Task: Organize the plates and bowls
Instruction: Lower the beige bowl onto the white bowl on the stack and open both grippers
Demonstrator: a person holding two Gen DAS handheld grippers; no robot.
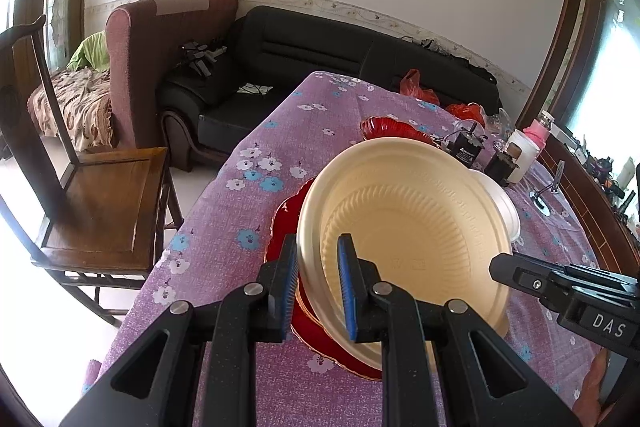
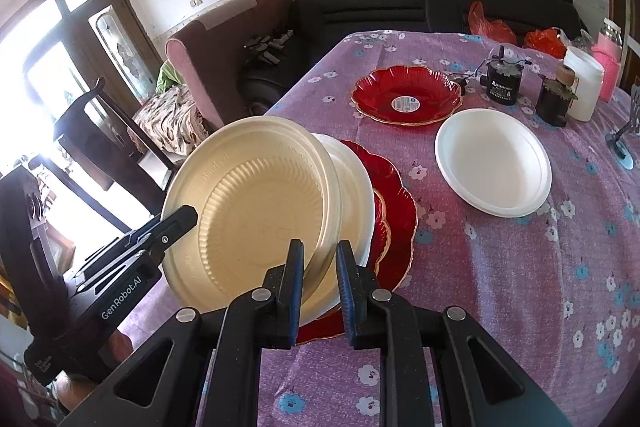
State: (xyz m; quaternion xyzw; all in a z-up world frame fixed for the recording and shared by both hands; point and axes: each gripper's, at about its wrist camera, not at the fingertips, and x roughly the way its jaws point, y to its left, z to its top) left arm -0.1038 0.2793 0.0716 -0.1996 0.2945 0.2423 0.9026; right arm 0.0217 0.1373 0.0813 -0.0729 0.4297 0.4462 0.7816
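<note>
Purple floral tablecloth, cream plate tilted, rim clamped between left claw and right claw.

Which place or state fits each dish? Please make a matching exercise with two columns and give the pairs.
Things:
1. cream plate
2. lone white plate
3. far red plate
4. near red plate

Places or states:
A. lowest of the stack
B. carries a round sticker in its middle
C. held tilted at its rim by both grippers
D. lies alone on the cloth

Pairs: 1-C, 2-D, 3-B, 4-A
</note>
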